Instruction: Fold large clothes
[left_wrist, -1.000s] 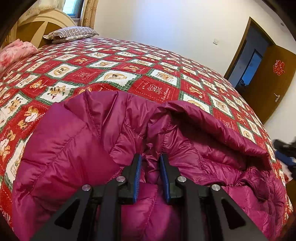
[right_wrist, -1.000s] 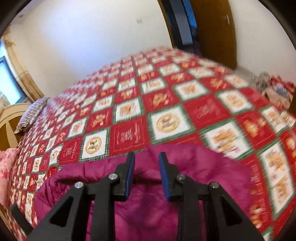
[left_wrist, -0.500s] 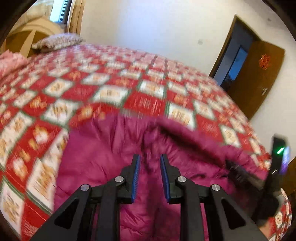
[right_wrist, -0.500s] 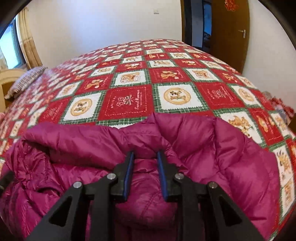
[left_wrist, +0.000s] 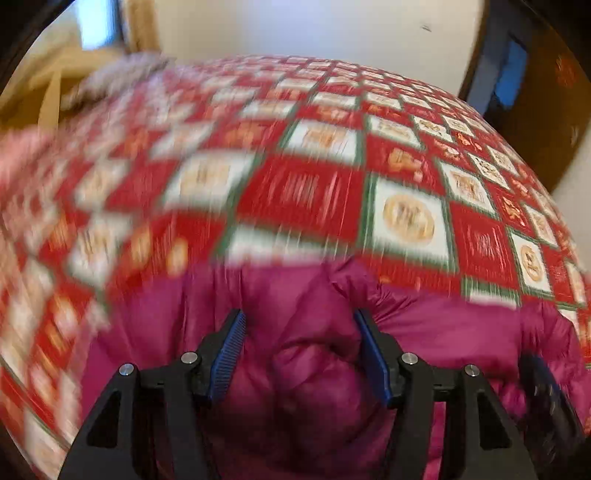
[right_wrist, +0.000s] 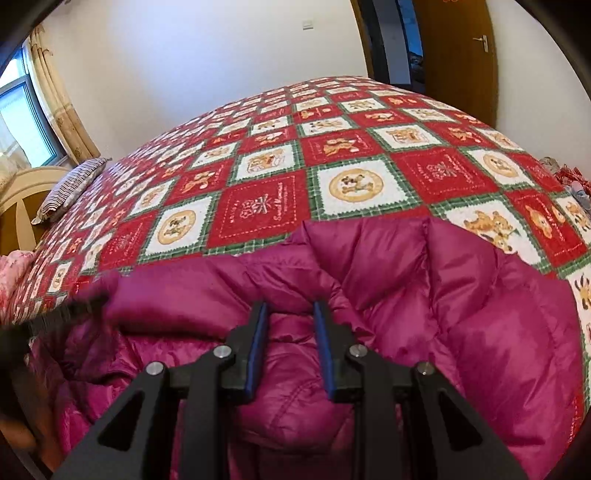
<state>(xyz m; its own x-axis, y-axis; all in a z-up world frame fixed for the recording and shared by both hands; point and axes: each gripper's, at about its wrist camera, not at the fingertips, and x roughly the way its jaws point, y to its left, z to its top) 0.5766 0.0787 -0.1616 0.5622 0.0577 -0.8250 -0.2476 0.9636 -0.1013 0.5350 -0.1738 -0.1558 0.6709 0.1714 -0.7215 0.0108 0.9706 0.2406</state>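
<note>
A magenta puffer jacket (right_wrist: 461, 314) lies bunched on the near part of the bed; it also shows in the left wrist view (left_wrist: 303, 302). My left gripper (left_wrist: 299, 325) is open, its jaws wide apart over a bulge of the jacket; that view is blurred. My right gripper (right_wrist: 290, 314) is shut on a fold of the jacket, fabric pinched between its blue pads (right_wrist: 258, 332). The other gripper shows as a dark blur at the left edge of the right wrist view (right_wrist: 55, 317) and at the right edge of the left wrist view (left_wrist: 543, 387).
The bed carries a red, white and green patterned quilt (right_wrist: 332, 155). A striped pillow (right_wrist: 70, 184) and a wooden headboard (right_wrist: 22, 192) are at the far left. A brown door (right_wrist: 458, 51) stands open at the back right. Clutter lies on the floor at the right (right_wrist: 569, 177).
My left gripper has opened wide and let go of the jacket, and its view has swung. My right gripper stays shut on the fold and has shifted little.
</note>
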